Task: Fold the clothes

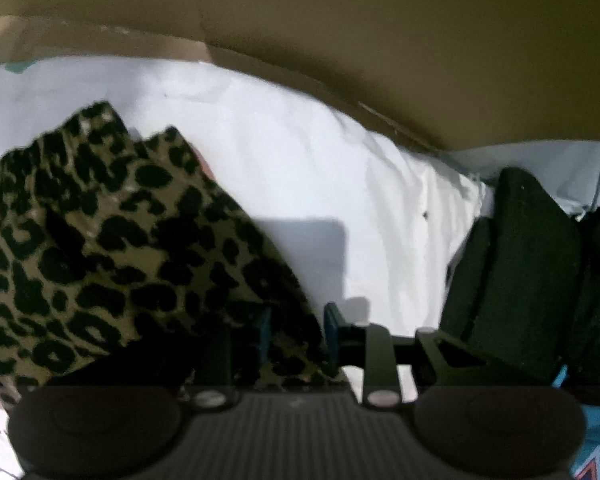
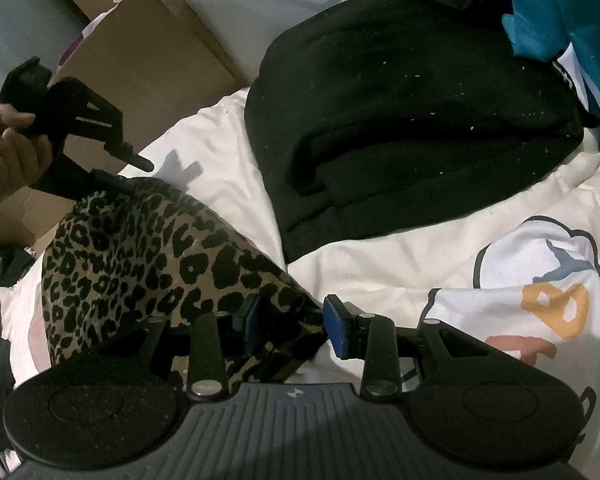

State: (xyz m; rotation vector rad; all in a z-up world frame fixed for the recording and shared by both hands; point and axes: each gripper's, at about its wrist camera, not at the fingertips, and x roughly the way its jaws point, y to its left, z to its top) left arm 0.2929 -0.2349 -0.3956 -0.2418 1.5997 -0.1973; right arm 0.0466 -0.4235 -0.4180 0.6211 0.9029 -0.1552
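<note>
A leopard-print garment point(image 2: 140, 256) lies bunched on a white printed cloth point(image 2: 420, 280). In the right wrist view the right gripper point(image 2: 292, 320) stands open, its jaws apart, with a corner of the leopard fabric lying between them. The left gripper point(image 2: 112, 148), held by a hand, reaches down to the far end of the same garment. In the left wrist view the leopard-print garment point(image 1: 100, 248) drapes over the left finger of the left gripper point(image 1: 296, 328); fabric lies between the blue pads, which stand apart.
A folded black garment point(image 2: 412, 120) lies at the back right; it also shows in the left wrist view point(image 1: 520, 264). Teal clothing point(image 2: 572, 20) sits beyond it. Cardboard boxes point(image 2: 148, 60) stand at the back left, and a cardboard wall point(image 1: 380, 32) lines the far side.
</note>
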